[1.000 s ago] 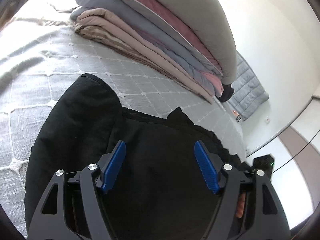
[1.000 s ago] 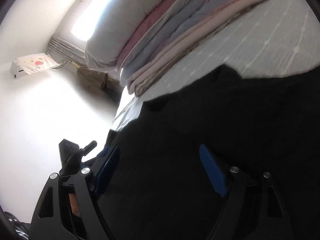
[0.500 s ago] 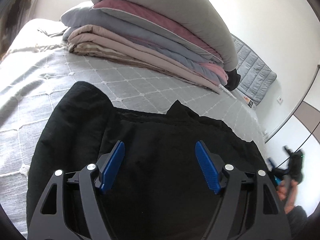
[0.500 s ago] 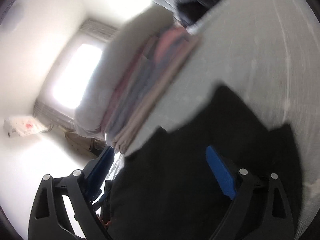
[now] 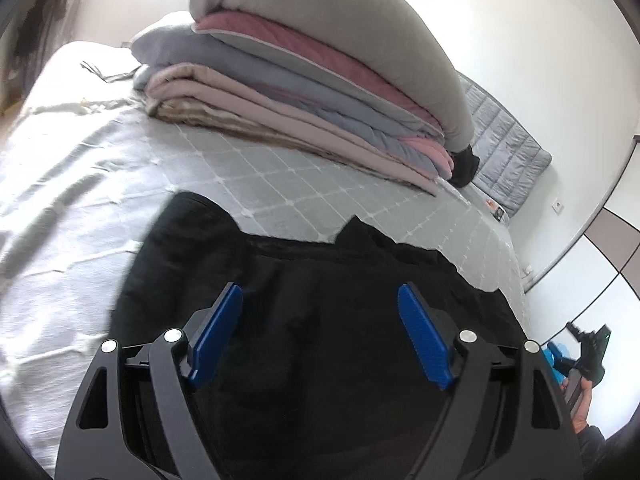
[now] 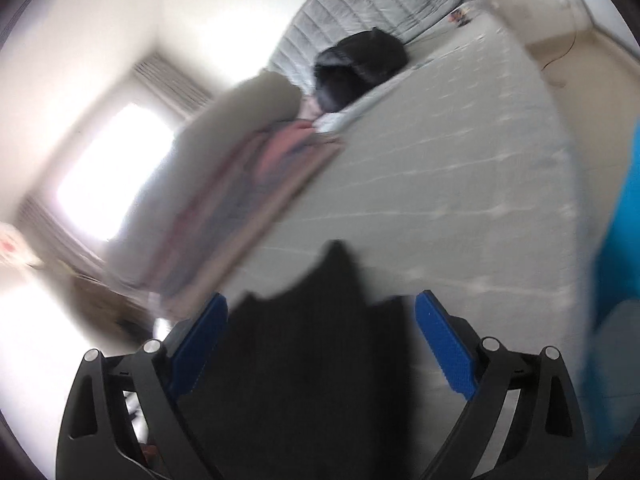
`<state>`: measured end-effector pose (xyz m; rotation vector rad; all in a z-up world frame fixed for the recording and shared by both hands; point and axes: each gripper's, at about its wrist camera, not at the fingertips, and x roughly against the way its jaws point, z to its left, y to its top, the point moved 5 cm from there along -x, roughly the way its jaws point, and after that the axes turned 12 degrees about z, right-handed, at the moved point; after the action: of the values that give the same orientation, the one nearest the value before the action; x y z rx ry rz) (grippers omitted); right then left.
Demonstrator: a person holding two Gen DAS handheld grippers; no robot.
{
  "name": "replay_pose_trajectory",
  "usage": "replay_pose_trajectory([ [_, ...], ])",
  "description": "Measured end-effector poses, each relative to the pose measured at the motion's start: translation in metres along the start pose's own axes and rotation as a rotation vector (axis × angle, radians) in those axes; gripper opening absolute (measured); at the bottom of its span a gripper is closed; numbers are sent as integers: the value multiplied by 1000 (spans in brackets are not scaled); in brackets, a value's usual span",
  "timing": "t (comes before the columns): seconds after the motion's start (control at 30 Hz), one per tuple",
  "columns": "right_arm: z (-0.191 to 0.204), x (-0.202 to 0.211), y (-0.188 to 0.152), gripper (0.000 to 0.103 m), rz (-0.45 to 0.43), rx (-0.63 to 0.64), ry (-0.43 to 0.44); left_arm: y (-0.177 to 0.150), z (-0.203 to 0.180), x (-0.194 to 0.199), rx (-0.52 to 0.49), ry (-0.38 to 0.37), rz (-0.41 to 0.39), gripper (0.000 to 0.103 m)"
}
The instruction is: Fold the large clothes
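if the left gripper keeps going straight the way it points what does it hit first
Most likely the black garment spread on the bed: the left gripper hangs open right over it, angled downward. Depth is unclear, but nothing else shows between.

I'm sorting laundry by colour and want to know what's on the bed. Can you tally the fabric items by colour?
Black: 2, the black garment in front and a small black bundle by the stack
Grey: 1, the grey pillow on top
Pink: 1, pink quilt
Blue-grey: 1, blue-grey quilt
Beige: 1, beige blanket
Total: 6
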<state>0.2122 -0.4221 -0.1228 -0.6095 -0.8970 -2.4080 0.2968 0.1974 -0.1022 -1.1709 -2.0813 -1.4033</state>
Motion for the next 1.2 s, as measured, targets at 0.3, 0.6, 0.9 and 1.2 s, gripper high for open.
replay_pose_trajectory([
  [0.3,-23,-47,-28,91,192,-11,-140,-28,-2,50,-76,193,19,78],
  [0.6,-28,-20,-42,91,181,-50,-183,-55,5,67,-115,208,96,79],
  [0.9,72,46,-56,91,-62,268,-211,-77,32,104,15,198,65,79],
  [1.2,120,-20,-116,91,274,459,-193,-110,6,133,-161,434,5,79],
])
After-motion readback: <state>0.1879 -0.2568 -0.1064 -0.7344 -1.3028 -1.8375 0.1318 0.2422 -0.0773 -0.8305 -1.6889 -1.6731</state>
